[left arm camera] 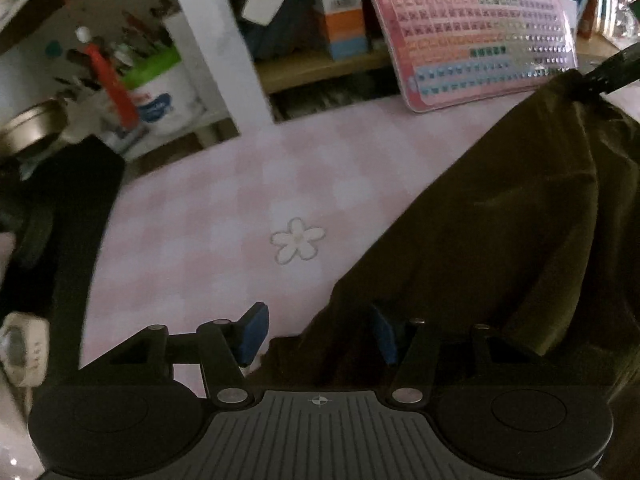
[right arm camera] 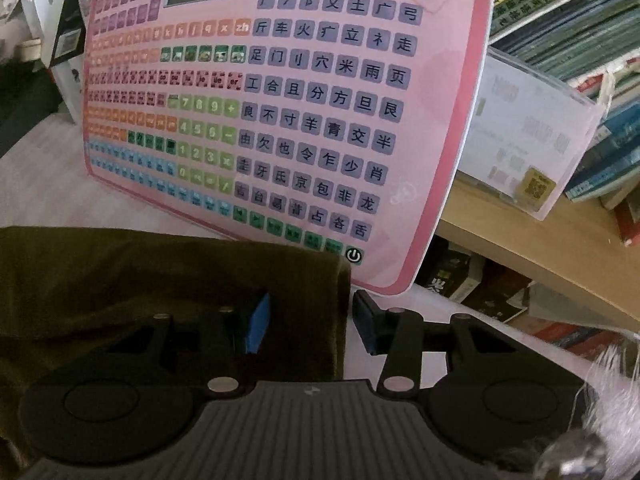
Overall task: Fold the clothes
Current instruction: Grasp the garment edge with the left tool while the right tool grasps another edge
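Note:
A dark olive garment [left arm camera: 480, 220] lies on a pink checked tablecloth [left arm camera: 208, 208] with a stitched flower. In the left wrist view my left gripper [left arm camera: 319, 334] is open, and the garment's near corner sits between its blue pads [left arm camera: 254, 334]. The cloth rises to a peak at the upper right, where the black tip of the right gripper [left arm camera: 612, 68] meets it. In the right wrist view my right gripper [right arm camera: 312, 326] is open, and the garment's [right arm camera: 120, 272] hemmed corner lies between its fingers, with a small gap to the right pad [right arm camera: 366, 324].
A pink character learning board [right arm camera: 280, 100] leans upright just beyond the garment, also seen as the board [left arm camera: 480, 32]. Behind it are a wooden shelf [right arm camera: 540, 240] and stacked books [right arm camera: 560, 20]. A white tub of pens [left arm camera: 156, 92], a tin [left arm camera: 32, 124] and a black object [left arm camera: 60, 220] stand at the left.

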